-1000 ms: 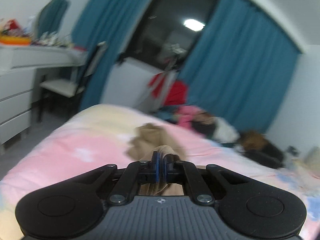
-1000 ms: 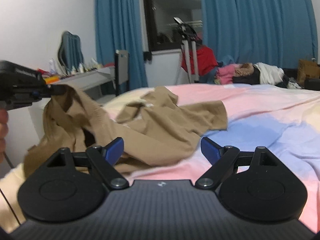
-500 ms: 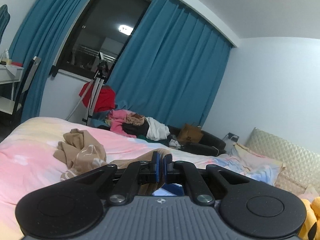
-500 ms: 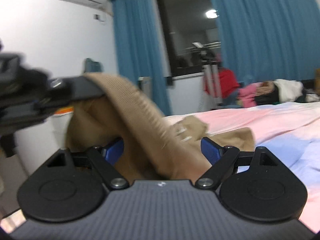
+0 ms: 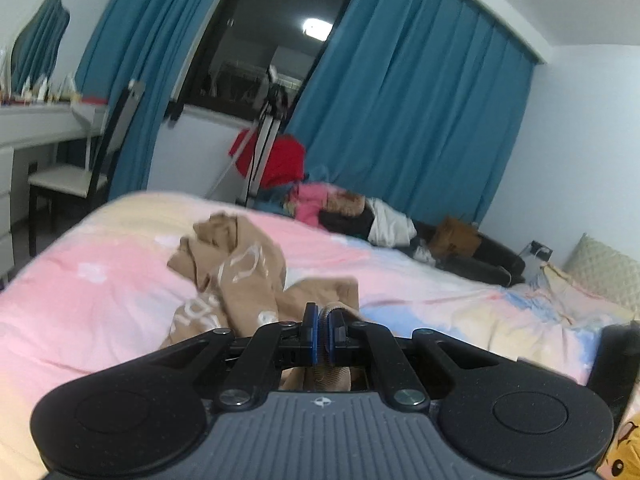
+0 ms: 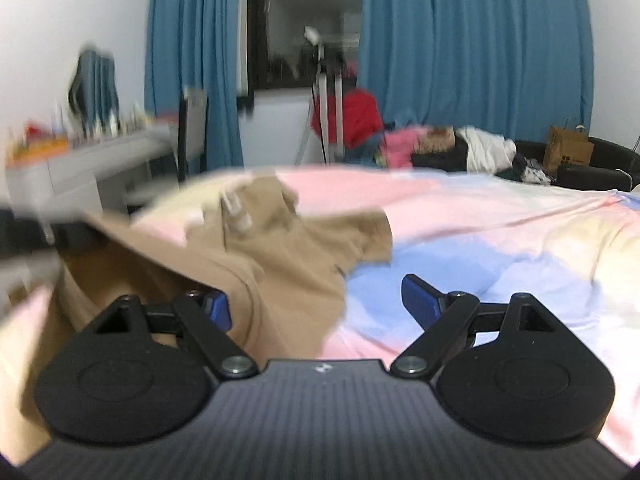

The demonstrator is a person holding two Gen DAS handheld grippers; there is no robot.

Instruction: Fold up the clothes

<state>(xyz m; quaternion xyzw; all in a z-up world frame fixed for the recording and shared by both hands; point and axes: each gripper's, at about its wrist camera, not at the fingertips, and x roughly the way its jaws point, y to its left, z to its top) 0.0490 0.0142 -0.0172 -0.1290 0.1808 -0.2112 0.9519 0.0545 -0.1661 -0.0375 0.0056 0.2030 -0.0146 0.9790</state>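
Since a second ago my left tool [image 5: 321,334] has swung across the bed, dragging the tan shirt [image 5: 240,280] by a ribbed edge pinched tight in its closed jaws. That shirt lies crumpled, pale print showing, on the pink-and-blue bedsheet [image 6: 500,240]. My right tool [image 6: 316,306] points slightly down, jaws wide, gripping nothing, cloth draped over its left finger. Beyond stand a white desk [image 5: 44,128] and teal curtains [image 5: 420,112].

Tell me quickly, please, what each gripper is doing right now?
Left gripper: closed, fingers pinching a fold of the tan garment.
Right gripper: open, holding nothing; the garment only drapes past its left finger.
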